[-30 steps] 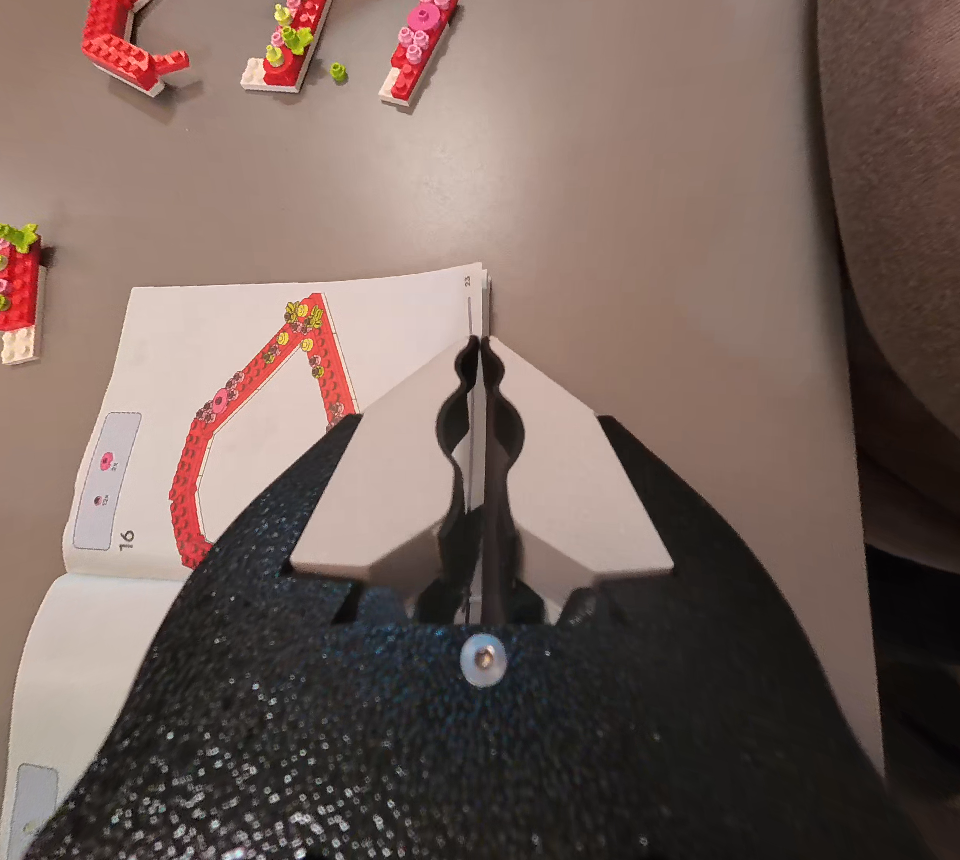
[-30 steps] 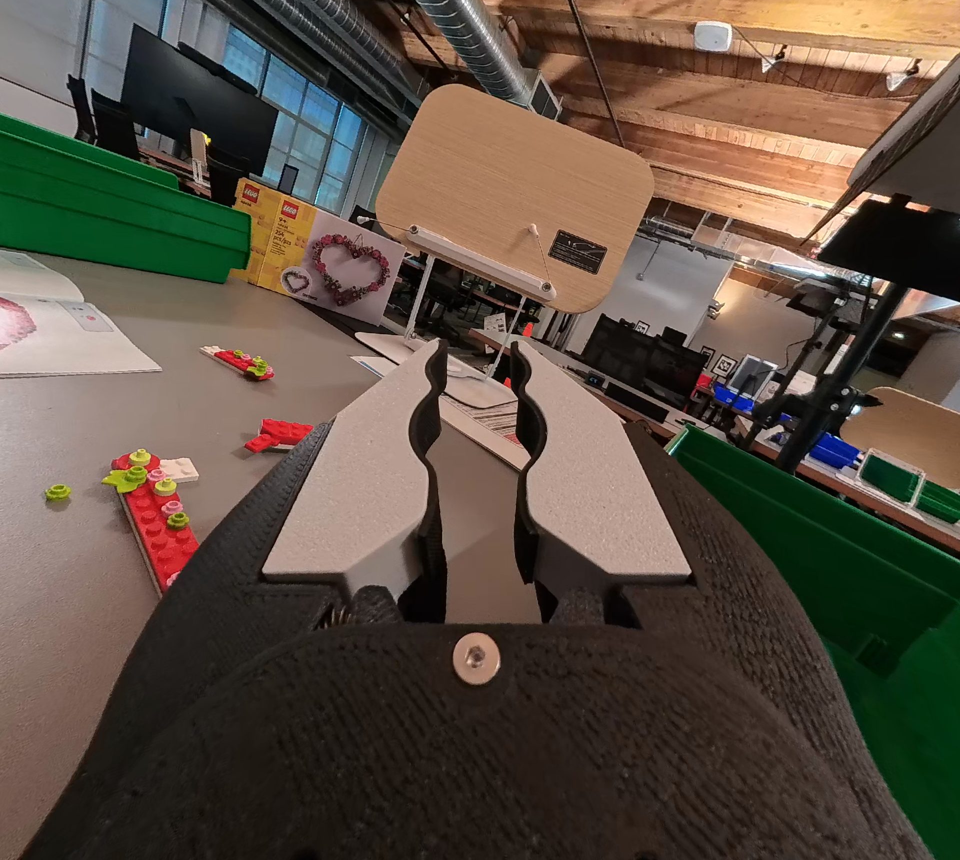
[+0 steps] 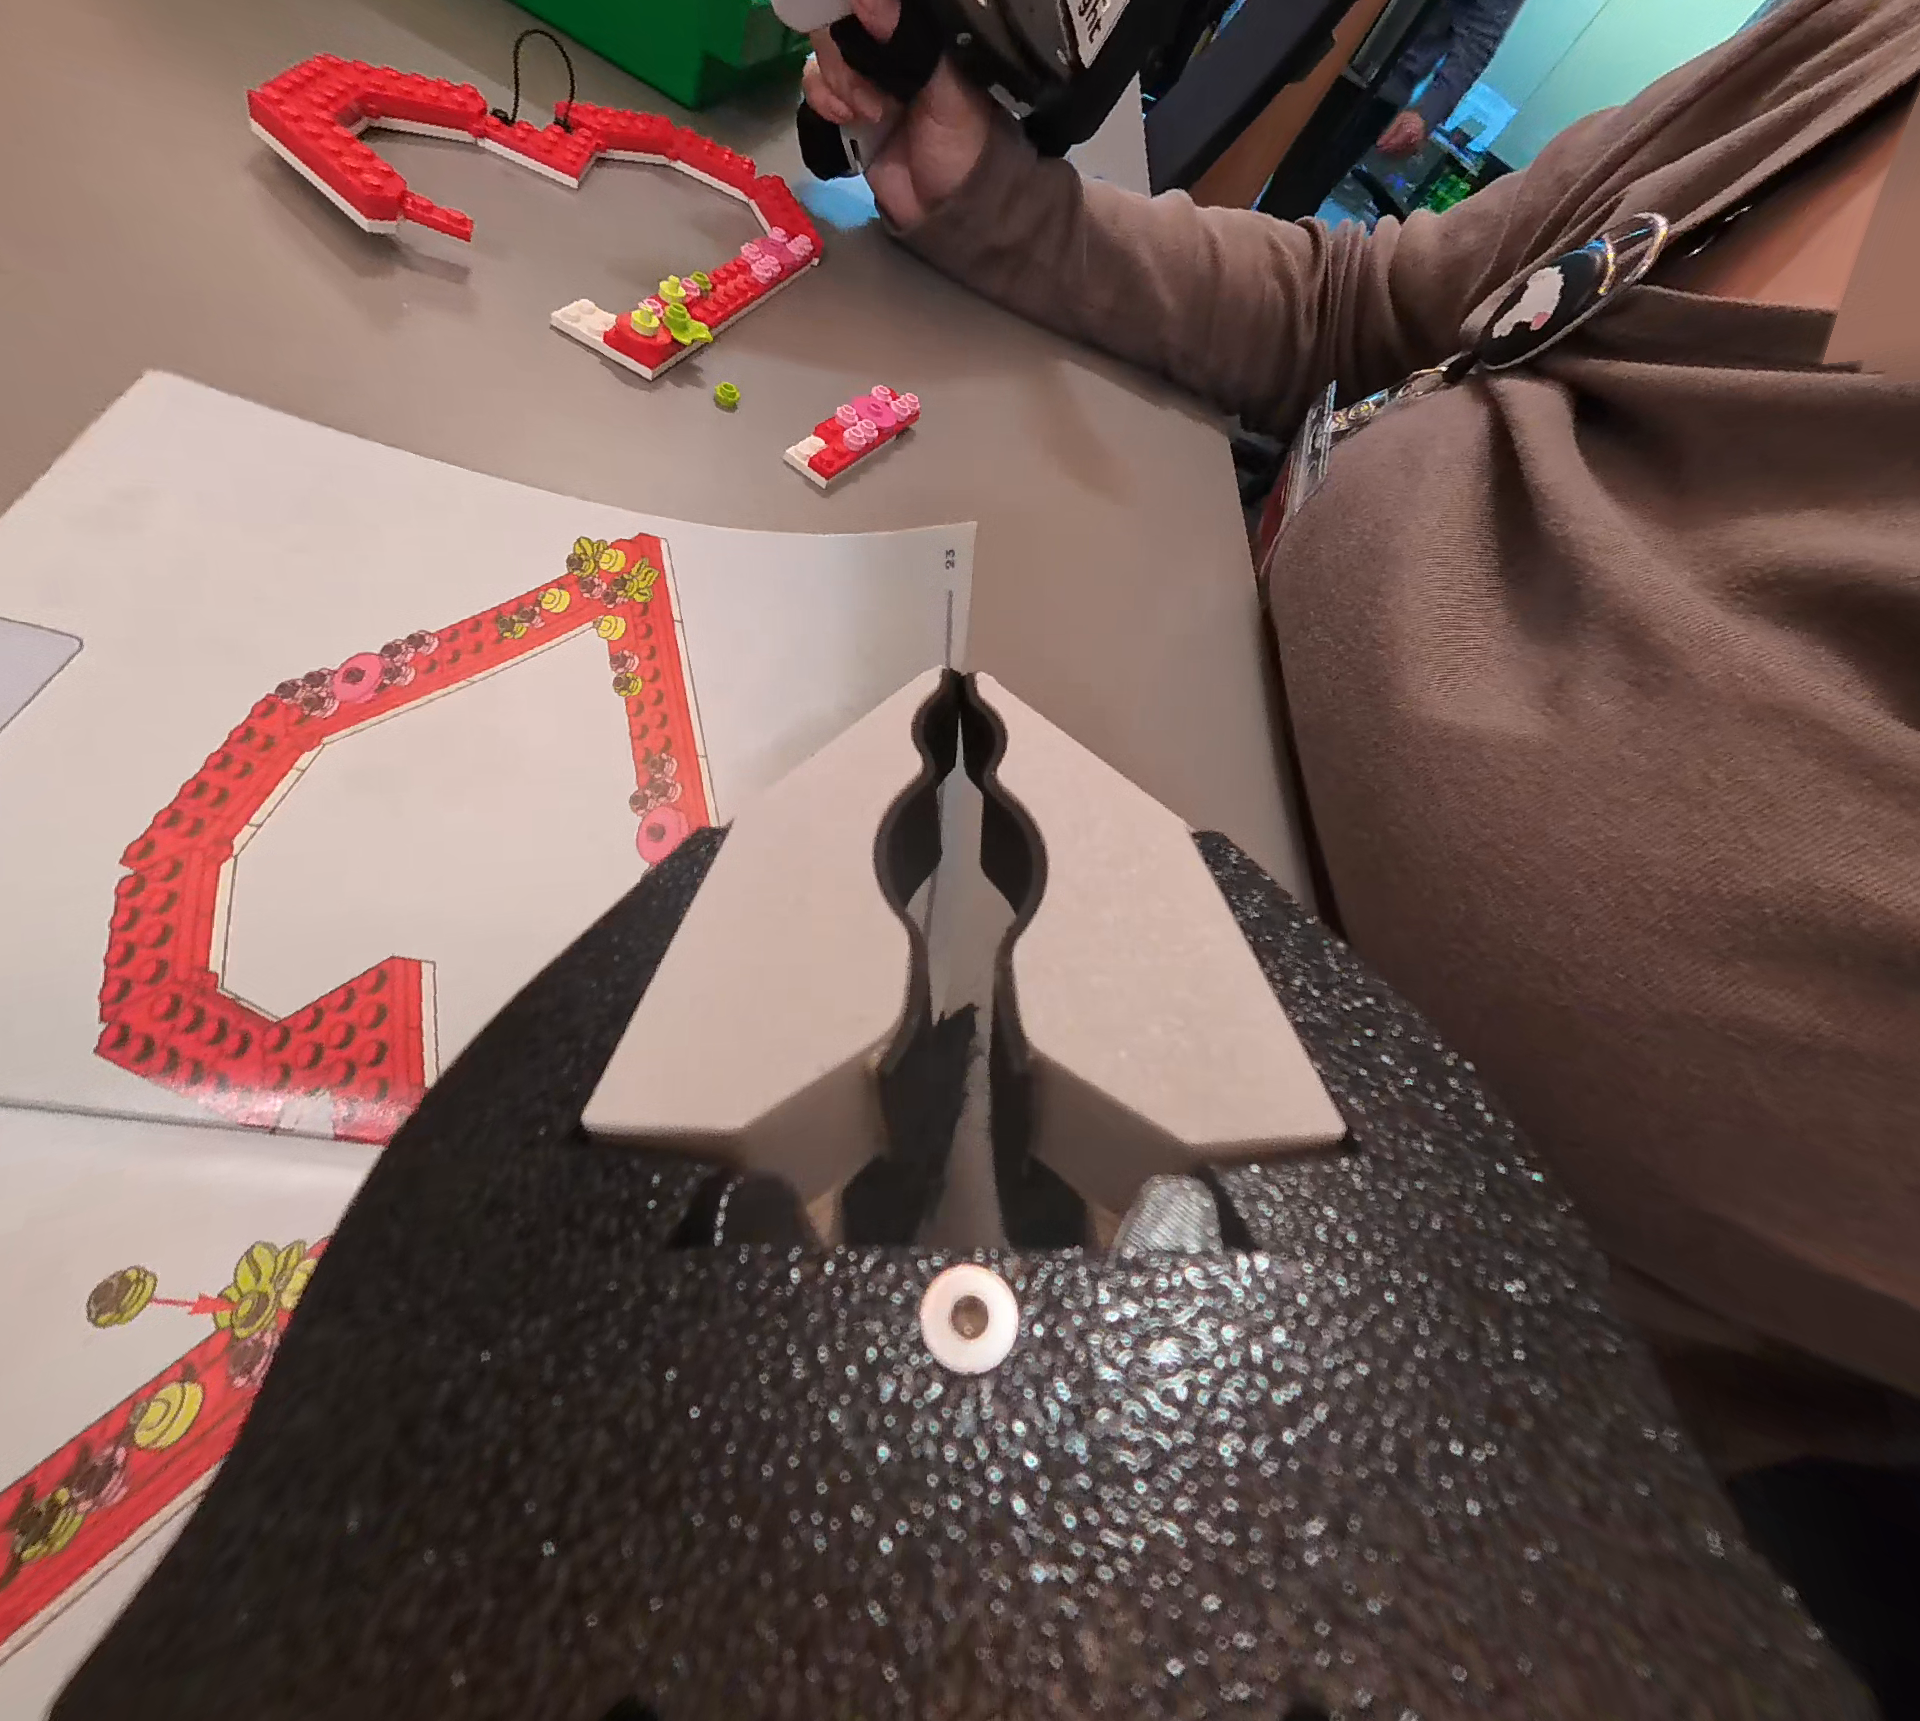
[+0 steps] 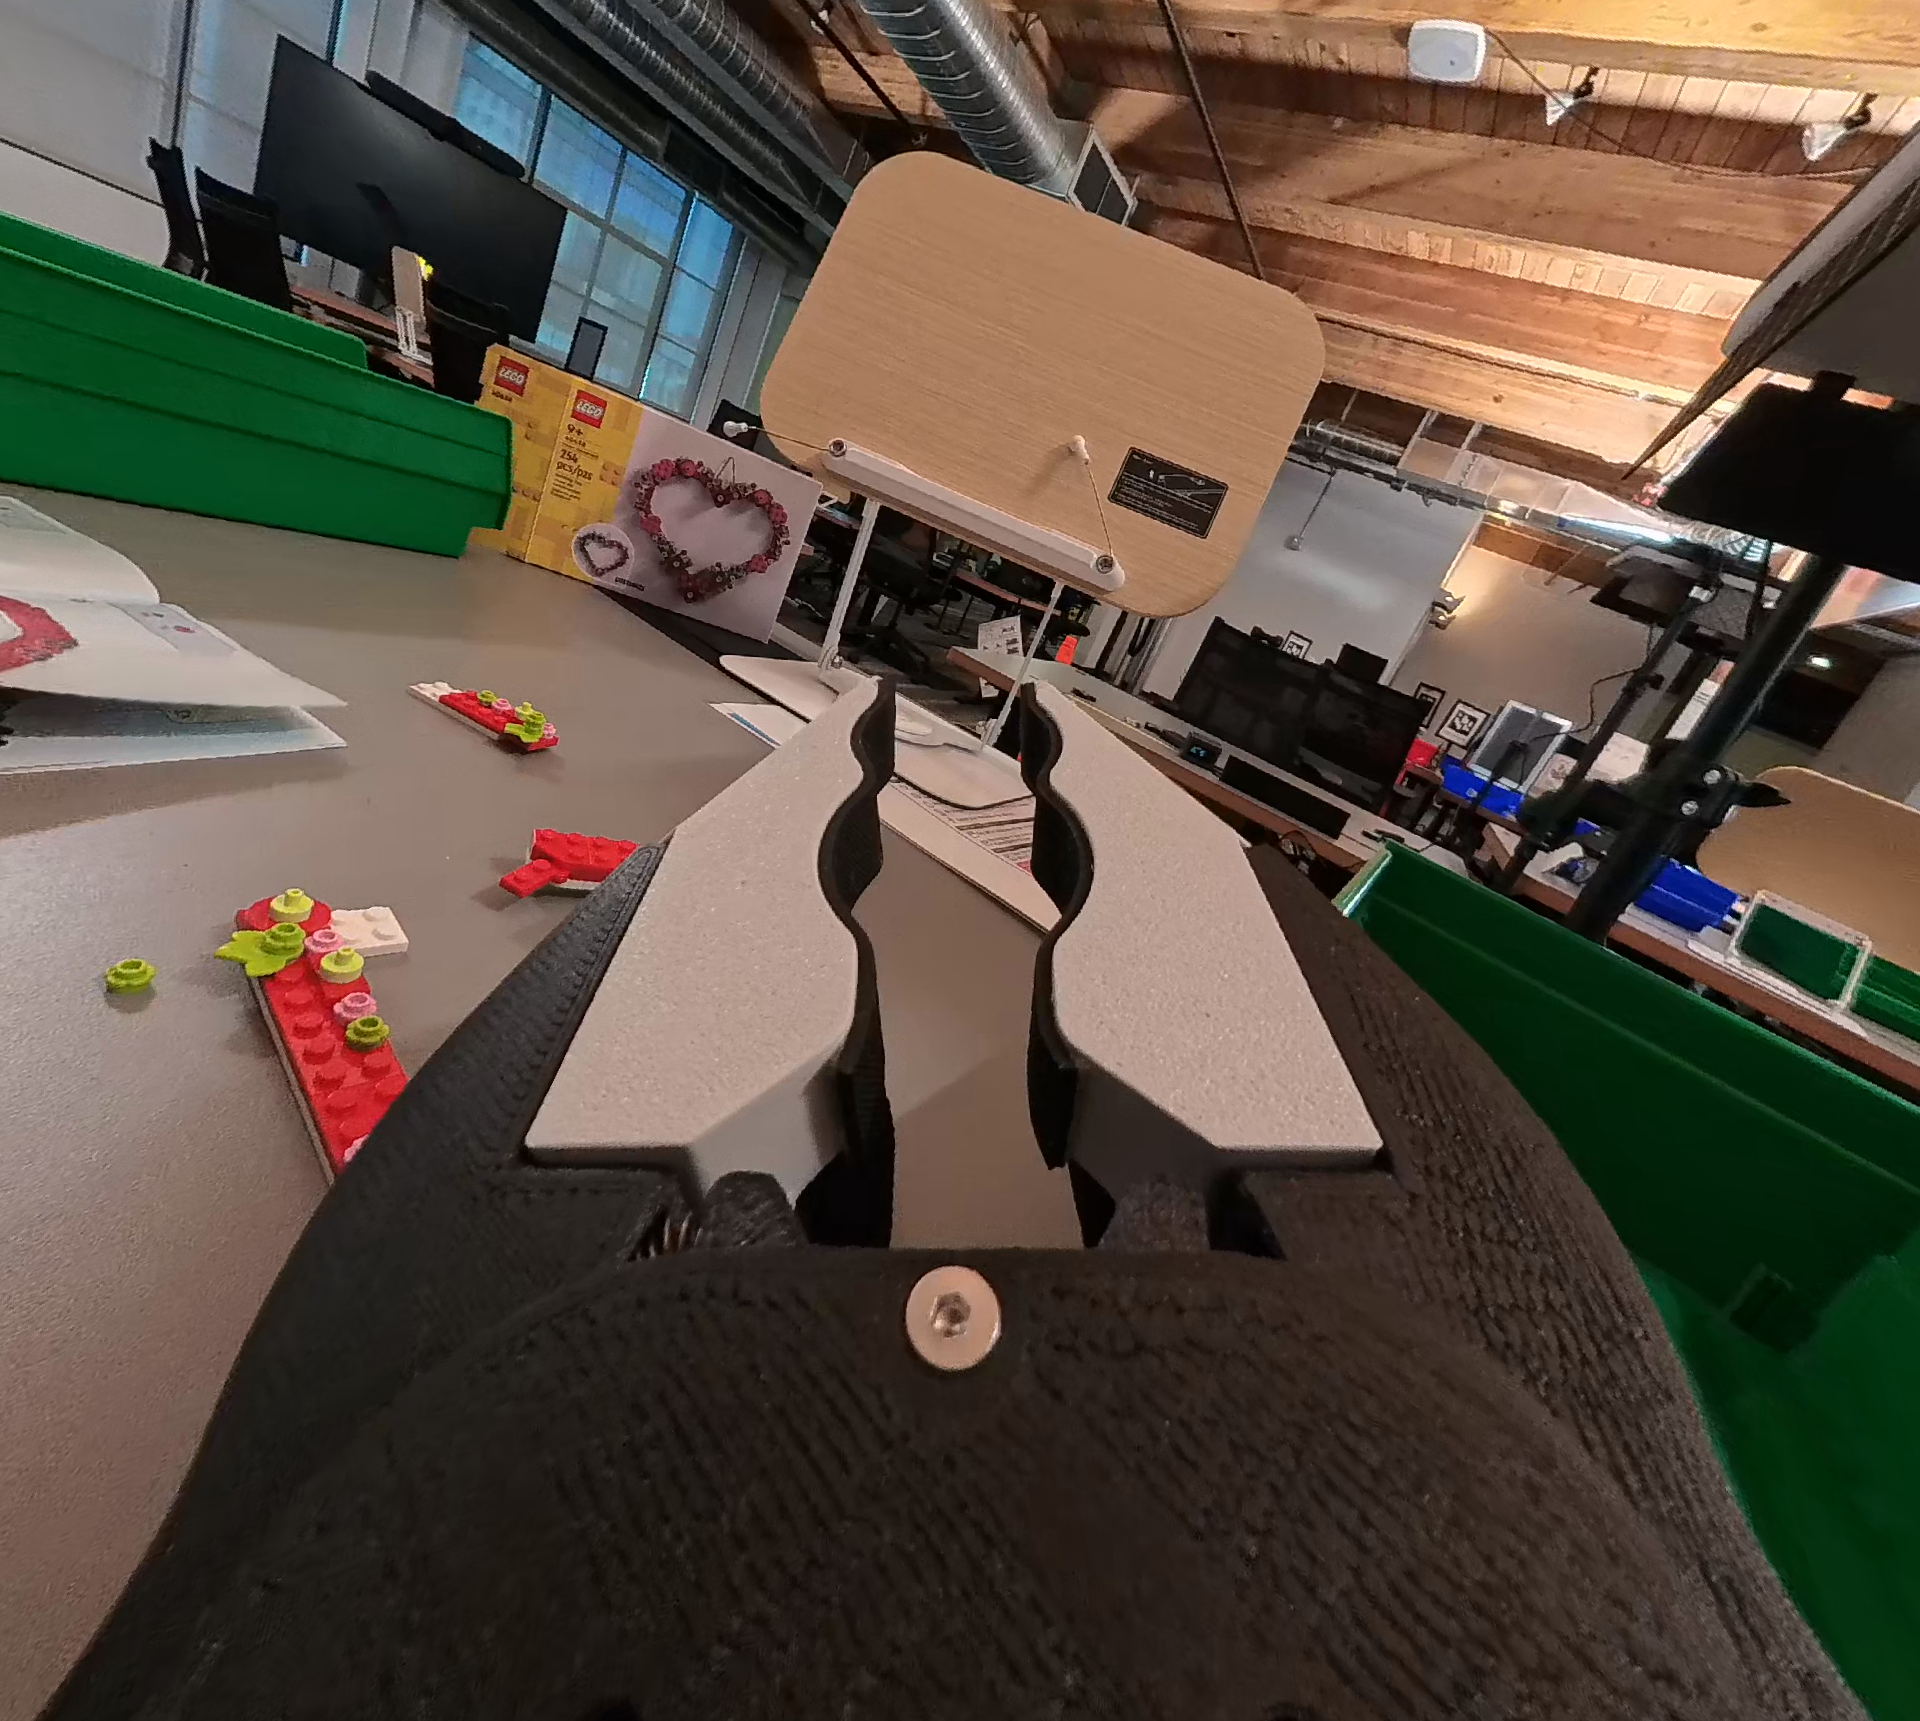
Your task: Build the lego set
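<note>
My left gripper [image 3: 958, 684] is clamped on the outer edge of one page of the instruction booklet [image 3: 436, 840], the thin sheet running up between the closed tips and lifting in a curve off the rest. My right gripper [image 4: 956, 705] is parted and holds nothing; it hovers low over the grey table [image 4: 156, 1256], pointing toward the wooden book stand [image 4: 1039, 383], and in the left wrist view I see it raised in the person's hand [image 3: 914, 123] beyond the bricks.

The set itself lies on the table past the booklet: the red heart frame [image 3: 468, 123], partly built, with its flowered lower arm, a short flowered strip [image 3: 857, 430] just beside it, and a loose lime stud [image 3: 727, 395] between them. From the right wrist I also see another flowered strip [image 4: 488, 715] near the booklet.

My worry is the page. I hold only a narrow margin of paper, so a quick or sideways pull may tear it or let it slip out. If I swing the sheet wide, I judge its edge could sweep the lime stud or nudge the short strip. The right gripper sits close above the frame; a careless drop there could knock flowers loose.
</note>
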A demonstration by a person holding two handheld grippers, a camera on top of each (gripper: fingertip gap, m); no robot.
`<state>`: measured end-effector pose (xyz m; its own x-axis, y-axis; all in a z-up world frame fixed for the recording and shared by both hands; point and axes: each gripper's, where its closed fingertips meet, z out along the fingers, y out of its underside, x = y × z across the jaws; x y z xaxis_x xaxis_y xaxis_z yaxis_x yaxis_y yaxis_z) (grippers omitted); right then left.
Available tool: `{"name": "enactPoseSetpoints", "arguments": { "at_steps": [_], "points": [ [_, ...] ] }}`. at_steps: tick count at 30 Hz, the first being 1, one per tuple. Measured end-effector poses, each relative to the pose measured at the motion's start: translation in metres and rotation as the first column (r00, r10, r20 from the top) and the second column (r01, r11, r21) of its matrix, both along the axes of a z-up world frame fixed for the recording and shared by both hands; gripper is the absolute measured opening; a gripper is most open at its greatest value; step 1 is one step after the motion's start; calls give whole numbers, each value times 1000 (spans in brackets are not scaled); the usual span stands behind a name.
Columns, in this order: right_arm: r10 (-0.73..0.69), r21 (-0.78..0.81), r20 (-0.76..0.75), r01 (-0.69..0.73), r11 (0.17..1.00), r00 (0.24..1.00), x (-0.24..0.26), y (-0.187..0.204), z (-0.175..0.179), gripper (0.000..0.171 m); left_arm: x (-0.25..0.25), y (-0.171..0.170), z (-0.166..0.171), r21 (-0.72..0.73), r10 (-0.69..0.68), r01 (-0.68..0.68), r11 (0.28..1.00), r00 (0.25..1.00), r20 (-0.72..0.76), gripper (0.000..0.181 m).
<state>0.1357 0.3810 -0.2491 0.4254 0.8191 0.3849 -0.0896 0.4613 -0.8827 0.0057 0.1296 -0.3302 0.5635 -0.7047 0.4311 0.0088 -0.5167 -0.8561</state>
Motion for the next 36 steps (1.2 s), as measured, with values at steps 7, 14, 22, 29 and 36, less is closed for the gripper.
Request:
{"name": "enactPoseSetpoints", "arguments": {
  "at_steps": [7, 14, 22, 29, 36],
  "points": [
    [1, 0, 3, -1, 1000, 1000, 0, 0, 0, 22, 3, -1, -1, -62, -38, 41, 997, 998, 49, 0],
    [3, -1, 6, -3, 1000, 1000, 0, 0, -1, 22, 3, -2, -1, -96, -55, 64, 993, 994, 93, 0],
    [5, -1, 10, -5, 1000, 1000, -1, 0, -1, 22, 3, -1, -4, -118, -52, 62, 991, 995, 88, 0],
    [6, 2, 13, -6, 1000, 1000, -1, 0, -2, 22, 8, -5, -7, -137, -116, 120, 983, 993, 33, 0],
    [7, 7, 13, -7, 1000, 1000, -1, -1, -1, 22, -21, 74, 36, 109, 110, -89, 990, 972, -207, 22]
  ]
}}
